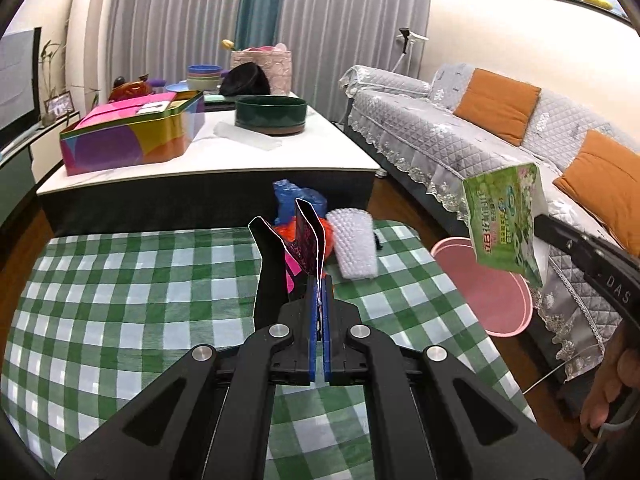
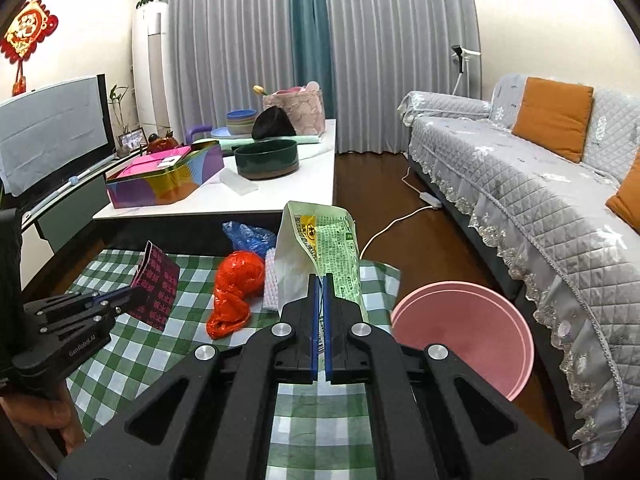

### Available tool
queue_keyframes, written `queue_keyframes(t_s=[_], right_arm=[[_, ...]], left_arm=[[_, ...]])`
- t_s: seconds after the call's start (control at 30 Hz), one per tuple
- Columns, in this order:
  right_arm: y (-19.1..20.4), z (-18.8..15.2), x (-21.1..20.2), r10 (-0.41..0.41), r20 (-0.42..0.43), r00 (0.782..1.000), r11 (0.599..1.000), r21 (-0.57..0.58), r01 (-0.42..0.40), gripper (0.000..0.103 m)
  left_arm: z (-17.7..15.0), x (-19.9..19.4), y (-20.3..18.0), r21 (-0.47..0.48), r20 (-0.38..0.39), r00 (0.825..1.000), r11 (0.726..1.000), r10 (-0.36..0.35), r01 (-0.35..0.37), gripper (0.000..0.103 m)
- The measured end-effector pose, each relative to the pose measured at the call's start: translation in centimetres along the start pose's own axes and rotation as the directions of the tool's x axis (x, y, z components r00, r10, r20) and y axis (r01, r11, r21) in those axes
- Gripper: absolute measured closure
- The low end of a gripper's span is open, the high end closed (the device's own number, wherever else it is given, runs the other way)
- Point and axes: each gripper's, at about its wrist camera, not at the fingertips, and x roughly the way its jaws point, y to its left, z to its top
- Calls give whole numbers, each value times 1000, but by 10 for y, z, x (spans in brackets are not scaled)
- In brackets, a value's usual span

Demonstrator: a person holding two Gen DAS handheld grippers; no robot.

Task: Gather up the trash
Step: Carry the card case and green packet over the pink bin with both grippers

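Observation:
My left gripper (image 1: 319, 280) is shut on a dark folded card wrapper with pink print (image 1: 306, 236) and holds it above the green checked cloth (image 1: 132, 300); it also shows in the right wrist view (image 2: 158, 286). My right gripper (image 2: 320, 280) is shut on a green and white snack bag (image 2: 324, 248), seen in the left wrist view (image 1: 504, 220) held above the pink bin (image 1: 492, 292). A red plastic bag (image 2: 236, 280), a bubble-wrap piece (image 1: 354, 244) and a blue plastic bag (image 2: 248, 236) lie at the cloth's far edge.
The pink bin (image 2: 468, 328) stands on the floor between the cloth-covered table and the grey sofa (image 2: 540, 200). A white coffee table (image 2: 248, 196) behind holds a colourful tin box (image 2: 168, 180), a dark round box (image 2: 266, 158) and bowls. A white cable (image 2: 400, 216) runs across the floor.

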Motion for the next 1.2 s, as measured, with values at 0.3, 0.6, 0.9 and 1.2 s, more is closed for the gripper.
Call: queue_keyframes(t_s=[0.3, 0.6, 0.9, 1.2], right_arm=[[-22, -2, -8, -43, 6, 999, 999, 29, 42, 101], [-47, -6, -11, -83, 5, 997, 995, 64, 83, 101], [-71, -10, -10, -123, -2, 992, 988, 98, 123, 101], [-102, -17, -9, -169, -12, 986, 974, 151, 168, 101]], left_arm=[[2, 7, -22, 15, 0, 999, 999, -37, 37, 101], [0, 20, -49, 39, -11, 997, 996, -80, 80, 101], [-1, 35, -74, 69, -24, 993, 991, -112, 113, 101], [-2, 49, -97, 100, -39, 989, 984, -144, 147, 101]])
